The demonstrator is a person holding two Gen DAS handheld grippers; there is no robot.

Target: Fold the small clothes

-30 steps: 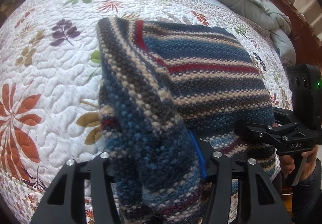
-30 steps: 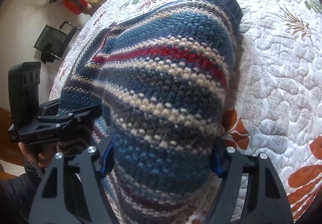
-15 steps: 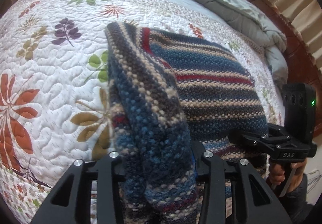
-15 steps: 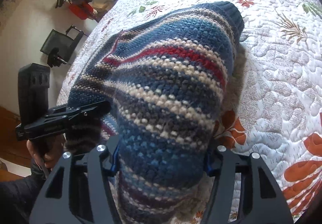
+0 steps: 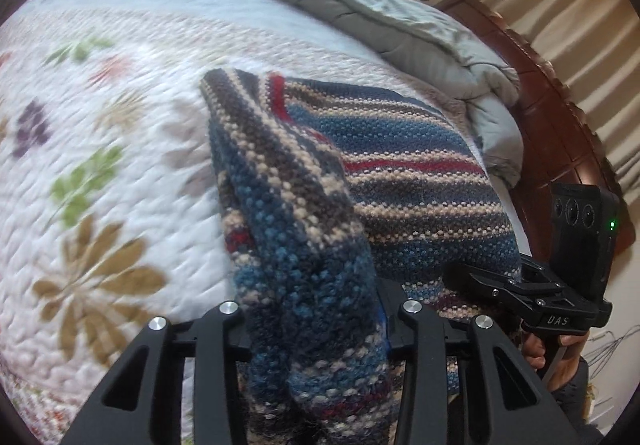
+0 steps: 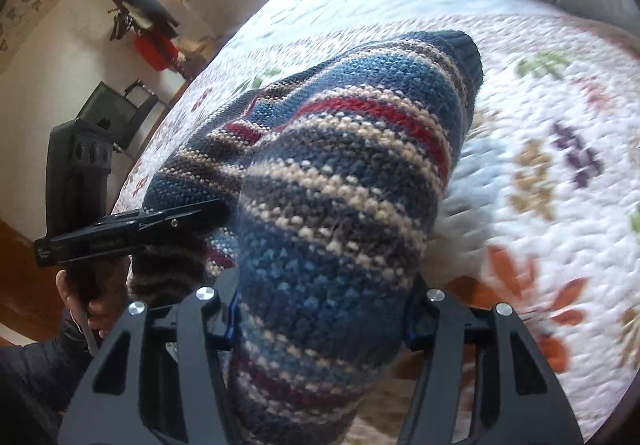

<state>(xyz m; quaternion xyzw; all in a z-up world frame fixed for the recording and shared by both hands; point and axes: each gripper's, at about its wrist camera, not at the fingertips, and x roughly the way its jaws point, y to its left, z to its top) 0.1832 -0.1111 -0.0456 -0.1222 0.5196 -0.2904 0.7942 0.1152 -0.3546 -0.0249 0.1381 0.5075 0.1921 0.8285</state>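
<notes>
A striped knit sweater (image 5: 400, 173) in blue, red, cream and grey lies partly on the floral quilt (image 5: 120, 165), its near edge lifted off the bed. My left gripper (image 5: 316, 325) is shut on a thick fold at the sweater's left near corner. In the right wrist view the sweater (image 6: 360, 117) bulges between the pads of my right gripper (image 6: 320, 309), whose jaws are closing and press on the bunched knit. Each gripper shows in the other's view: the right gripper (image 5: 472, 277) at the sweater's right edge, the left gripper (image 6: 216, 211) at its left edge.
A rumpled grey duvet (image 5: 380, 17) lies at the far end of the bed, against a dark wooden headboard (image 5: 560, 125). Beyond the bed's left side are a black chair (image 6: 116, 113) and a coat rack (image 6: 140, 13). A person's hand (image 6: 76, 297) holds the left gripper's handle.
Both grippers have risen and moved with the sweater's near edge in them. Their jaws have narrowed on the knit. More of the duvet and headboard shows.
</notes>
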